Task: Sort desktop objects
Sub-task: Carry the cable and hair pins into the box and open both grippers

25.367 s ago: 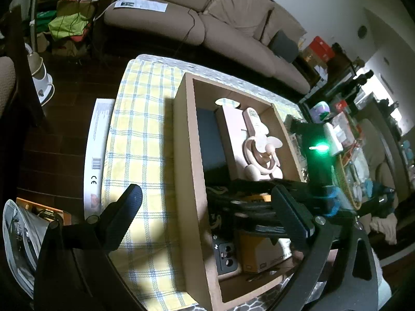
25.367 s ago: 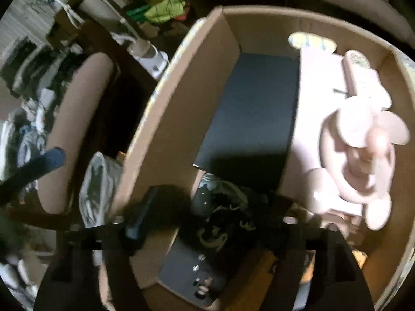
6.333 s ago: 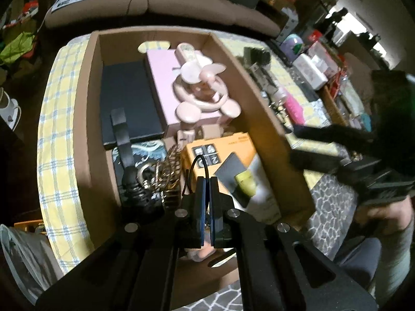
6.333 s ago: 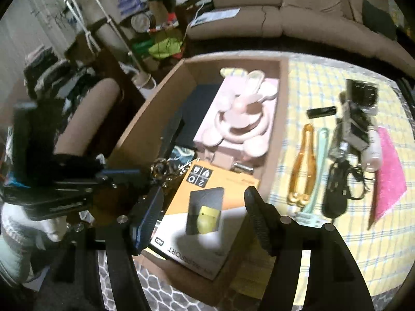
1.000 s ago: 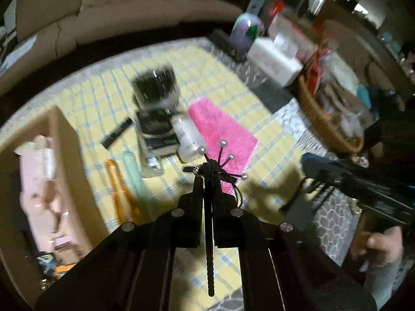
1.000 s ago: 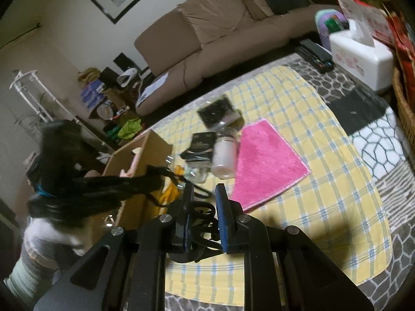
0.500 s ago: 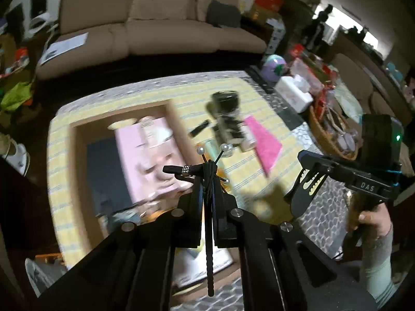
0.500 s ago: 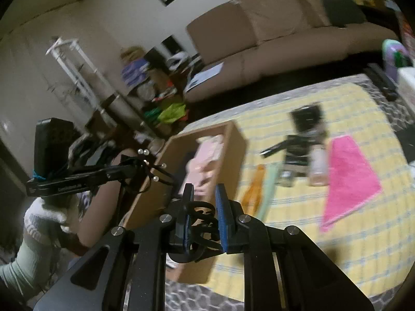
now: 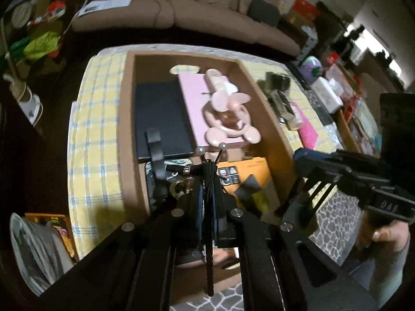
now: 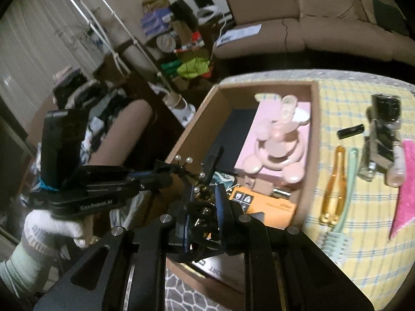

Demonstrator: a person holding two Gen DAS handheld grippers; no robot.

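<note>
My left gripper (image 9: 207,181) is shut on a thin black wire piece (image 9: 208,171) with pearl-tipped prongs, above the near end of the cardboard box (image 9: 127,119). The box holds a pink fan (image 9: 228,119) on a pink case, a dark notebook (image 9: 158,114) and an orange carton (image 9: 249,171). My right gripper (image 10: 203,194) is shut on a black looped cable-like thing (image 10: 199,217), over the box's (image 10: 311,140) near corner. In the right wrist view the left gripper (image 10: 166,176) comes in from the left with the pronged piece (image 10: 186,167).
On the yellow checked cloth (image 10: 363,233) to the right of the box lie an amber tool (image 10: 333,181), a green brush (image 10: 347,181), bottles (image 10: 376,150) and a pink cloth (image 10: 404,181). A sofa (image 9: 181,5) stands behind. A gloved hand (image 10: 52,223) grips the left handle.
Both grippers have swung left from above the pink cloth and bottles to above the cardboard box. Each keeps hold of its item.
</note>
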